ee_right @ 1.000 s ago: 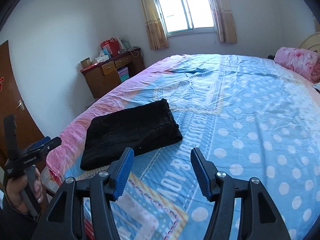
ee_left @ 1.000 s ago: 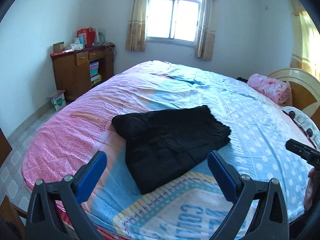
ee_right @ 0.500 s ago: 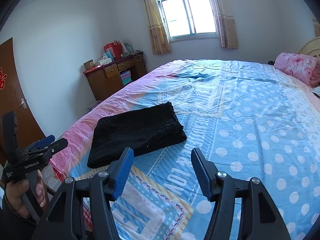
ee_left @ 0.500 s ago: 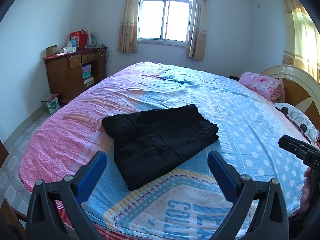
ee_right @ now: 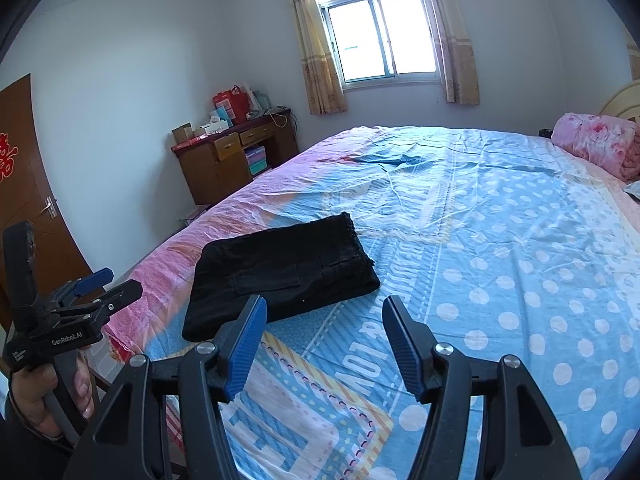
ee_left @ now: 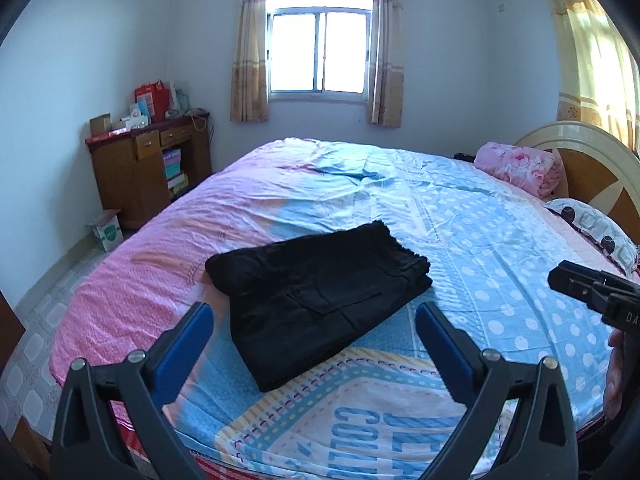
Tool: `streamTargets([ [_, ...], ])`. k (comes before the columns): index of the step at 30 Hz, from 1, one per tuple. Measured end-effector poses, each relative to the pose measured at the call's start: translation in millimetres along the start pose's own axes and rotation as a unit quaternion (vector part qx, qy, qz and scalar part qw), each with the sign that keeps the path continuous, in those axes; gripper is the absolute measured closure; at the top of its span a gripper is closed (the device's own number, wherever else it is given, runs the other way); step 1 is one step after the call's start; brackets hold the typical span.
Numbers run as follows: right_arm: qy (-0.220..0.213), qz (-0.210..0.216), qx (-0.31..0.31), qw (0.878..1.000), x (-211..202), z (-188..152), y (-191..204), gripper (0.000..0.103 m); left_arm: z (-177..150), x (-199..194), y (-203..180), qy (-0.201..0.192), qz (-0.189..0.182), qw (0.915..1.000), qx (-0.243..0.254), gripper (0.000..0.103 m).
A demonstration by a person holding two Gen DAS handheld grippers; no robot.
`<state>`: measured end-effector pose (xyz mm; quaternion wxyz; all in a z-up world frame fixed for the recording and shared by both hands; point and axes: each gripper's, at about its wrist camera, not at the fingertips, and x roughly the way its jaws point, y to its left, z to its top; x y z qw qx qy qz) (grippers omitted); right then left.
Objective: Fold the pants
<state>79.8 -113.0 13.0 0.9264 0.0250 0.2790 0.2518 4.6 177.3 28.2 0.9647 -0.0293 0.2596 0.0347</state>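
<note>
Both tongs, left gripper (ee_left: 312,340) and right gripper (ee_right: 322,340), gape empty; pants (ee_left: 320,300) folded near bed (ee_left: 500,248) corner. Folding looks finished; next, withdraw.

In the left wrist view, the right gripper (ee_left: 600,294) is being cut off by the right edge, so its jaws are not being shown. The near edge of the bed (ee_left: 360,456) is being hidden behind the left gripper (ee_left: 312,336). Small items on the cabinet (ee_right: 236,148) are being rendered too small to identify.
</note>
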Motion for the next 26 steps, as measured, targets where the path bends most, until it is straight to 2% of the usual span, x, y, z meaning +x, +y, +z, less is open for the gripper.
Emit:
streamTargets([
  [13,-0.002,0.001,-0.012,1.000,-2.5,0.5,7.6,0.041,0.4,-1.7,0.6,0.008,0.011,0.9999,-0.004,0.000],
  [18,0.003,0.002,-0.012,1.000,-0.2,-1.6,8.9,0.041,-2.6,-0.1,-2.7,0.006,0.010,0.9999,0.010,0.000],
  [21,0.008,0.002,-0.012,1.000,1.7,-3.0,8.4,0.041,-3.8,0.5,-5.4,0.007,-0.007,0.9998,0.014,0.000],
  [26,0.012,-0.001,-0.009,1.000,3.3,-5.3,5.8,0.041,-4.9,0.5,-8.3,0.001,0.003,0.9998,0.020,0.000],
])
